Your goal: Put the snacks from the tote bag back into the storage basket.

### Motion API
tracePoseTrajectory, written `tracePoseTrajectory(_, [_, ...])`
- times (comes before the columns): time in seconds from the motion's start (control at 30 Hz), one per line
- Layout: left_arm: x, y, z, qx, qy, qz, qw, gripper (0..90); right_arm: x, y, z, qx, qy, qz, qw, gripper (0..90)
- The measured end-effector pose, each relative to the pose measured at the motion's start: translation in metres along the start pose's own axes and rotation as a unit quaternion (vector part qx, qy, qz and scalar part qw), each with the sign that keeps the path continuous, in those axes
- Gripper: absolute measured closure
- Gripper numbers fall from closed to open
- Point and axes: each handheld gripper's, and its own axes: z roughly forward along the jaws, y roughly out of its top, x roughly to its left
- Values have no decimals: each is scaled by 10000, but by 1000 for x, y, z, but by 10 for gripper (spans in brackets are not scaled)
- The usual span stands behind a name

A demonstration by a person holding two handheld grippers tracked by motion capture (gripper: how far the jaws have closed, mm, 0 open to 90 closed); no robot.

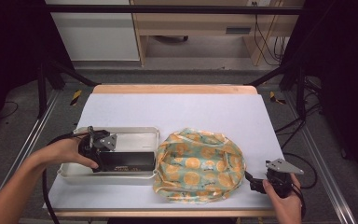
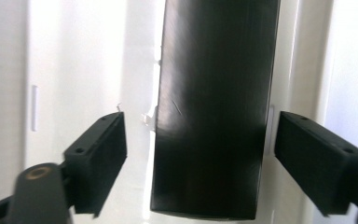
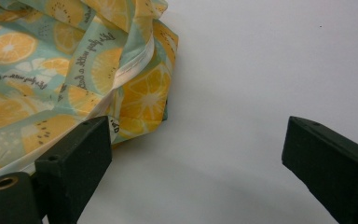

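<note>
Left tongs [image 2: 200, 154] are held open astride the black box [image 2: 214, 107] in the white tray [image 1: 121, 133], apparently for gripping; right tongs [image 3: 196, 158] are held open beside the fruit-print cloth [image 3: 51, 70].

Table [image 1: 177, 109] with white top and wooden far edge, bearing a shallow white tray [image 1: 135, 135] at front left and, touching it, a crumpled orange-print cloth [image 1: 198, 163] at front centre
</note>
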Motion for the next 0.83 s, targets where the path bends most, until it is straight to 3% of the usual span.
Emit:
tracePoseTrajectory(0.17, [-2, 8, -11, -328, 317, -232, 9987, 123, 0, 0, 0, -12, 6, 8, 10000, 89])
tracePoseTrajectory(0.27, [-3, 11, -17, -607, 463, -396, 9963, 113, -1, 0, -1, -22, 0, -6, 10000, 88])
tracePoseTrajectory(0.33, [-5, 13, -21, -854, 550, -546, 9933, 105, -1, 0, -1, -18, 1, 10, 10000, 89])
tracePoseTrajectory(0.43, [-7, 13, -28, -1228, 691, -824, 9866, 95, -1, 0, -1, -27, 3, 10, 10000, 88])
tracePoseTrajectory(0.53, [-9, 10, -36, -1584, 846, -1257, 9757, 93, -1, 0, -1, -33, 9, 0, 10000, 88])
tracePoseTrajectory(0.6, [-11, 6, -40, -1770, 990, -1560, 9667, 89, 0, 0, -1, -34, 9, -3, 10000, 88])
tracePoseTrajectory(0.7, [-15, -2, -45, -2118, 1131, -2079, 9482, 88, 0, 0, -1, -40, 10, 0, 10000, 87])
tracePoseTrajectory(0.77, [-19, -7, -46, -2301, 1285, -2392, 9345, 84, -1, 0, -1, -45, 10, -1, 10000, 86])
tracePoseTrajectory(0.83, [-23, -10, -44, -2362, 1452, -2604, 9249, 81, -1, 1, -1, -45, 9, 3, 10000, 85])
